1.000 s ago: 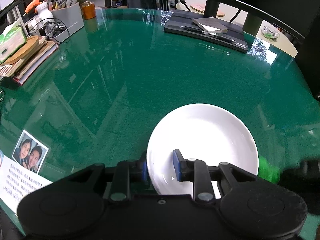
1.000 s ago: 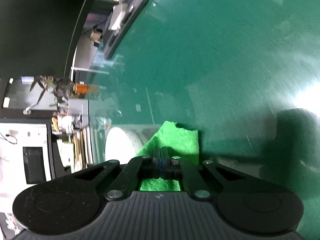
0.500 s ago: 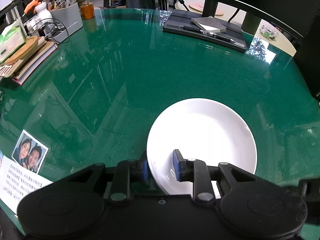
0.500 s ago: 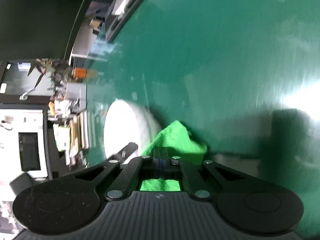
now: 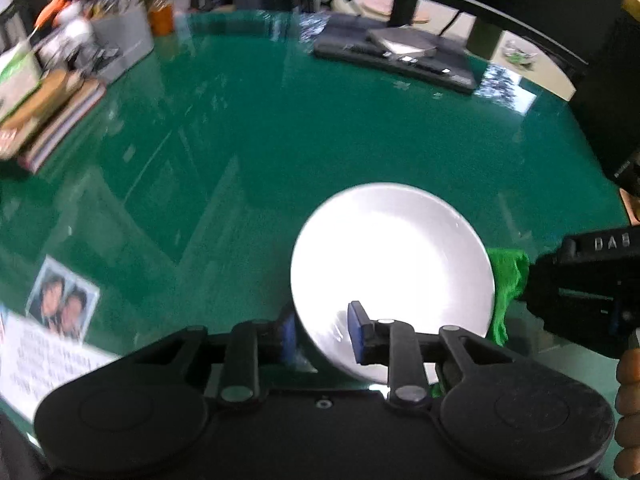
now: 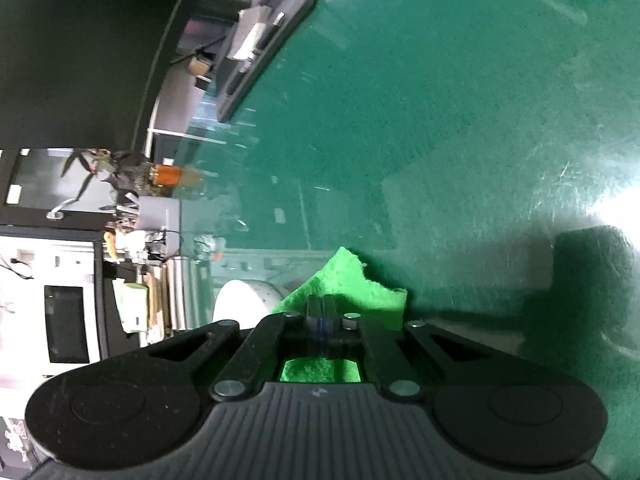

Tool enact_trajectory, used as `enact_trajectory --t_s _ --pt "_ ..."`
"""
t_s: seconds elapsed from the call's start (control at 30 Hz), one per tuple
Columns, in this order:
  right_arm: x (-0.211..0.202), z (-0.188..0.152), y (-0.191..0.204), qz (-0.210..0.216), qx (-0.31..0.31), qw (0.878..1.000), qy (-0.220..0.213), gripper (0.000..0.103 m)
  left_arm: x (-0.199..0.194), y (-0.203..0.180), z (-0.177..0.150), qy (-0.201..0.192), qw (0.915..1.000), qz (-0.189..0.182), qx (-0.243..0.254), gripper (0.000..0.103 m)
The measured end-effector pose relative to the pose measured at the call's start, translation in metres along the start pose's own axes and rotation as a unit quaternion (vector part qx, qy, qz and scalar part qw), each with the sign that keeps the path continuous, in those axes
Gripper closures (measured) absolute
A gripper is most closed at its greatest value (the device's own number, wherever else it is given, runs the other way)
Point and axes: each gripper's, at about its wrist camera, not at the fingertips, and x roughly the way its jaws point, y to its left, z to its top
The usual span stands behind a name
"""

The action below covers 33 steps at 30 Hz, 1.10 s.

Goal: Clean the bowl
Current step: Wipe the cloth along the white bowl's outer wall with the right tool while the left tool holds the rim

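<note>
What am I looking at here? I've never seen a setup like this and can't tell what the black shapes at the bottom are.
Those black shapes are two hand-held grippers, each with a camera looking forward along its fingers. No robot arm is involved; a person holds them. One picture comes from the left gripper, the other from the right gripper. They work over a glossy green table. The left gripper clamps the near rim of a white bowl, one blue pad inside, one outside. The right gripper is shut on a bright green cloth, held beside the bowl. Books, a pen holder and a photo sit at the table's edges.
</note>
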Motion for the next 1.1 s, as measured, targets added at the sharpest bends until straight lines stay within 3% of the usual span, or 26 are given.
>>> enact_trajectory --t_s 0.13,0.2,0.27,0.5,0.77,1.0,1.1 --pt "-0.002 0.000 -0.011 0.017 0.018 1.000 0.009 0.101 0.009 0.000 0.013 -0.010 0.9994 -0.024 0.023 0.072" --pt "-0.002 0.000 -0.013 0.024 0.021 0.999 0.012 0.101 0.013 -0.001 0.014 -0.004 0.9992 -0.017 0.035 0.071" --pt "-0.002 0.000 -0.015 0.028 0.023 0.999 0.014 0.101 0.016 -0.002 0.015 0.002 0.9989 -0.009 0.047 0.082" --pt "-0.012 -0.016 0.002 0.020 -0.024 0.999 0.023 0.100 0.018 -0.007 0.012 -0.003 0.9995 0.016 0.027 0.079" --pt "-0.002 -0.035 0.007 0.038 -0.042 0.995 0.079 0.100 0.018 -0.007 0.013 -0.004 0.9996 0.019 0.022 0.079" --pt "-0.009 -0.016 0.007 0.018 -0.029 0.999 0.021 0.100 0.016 -0.005 0.010 -0.002 0.9999 0.007 0.014 0.078" --pt "-0.019 -0.011 0.005 -0.007 -0.047 0.999 0.001 0.093 0.016 -0.003 0.010 -0.003 0.9999 0.004 0.012 0.078"
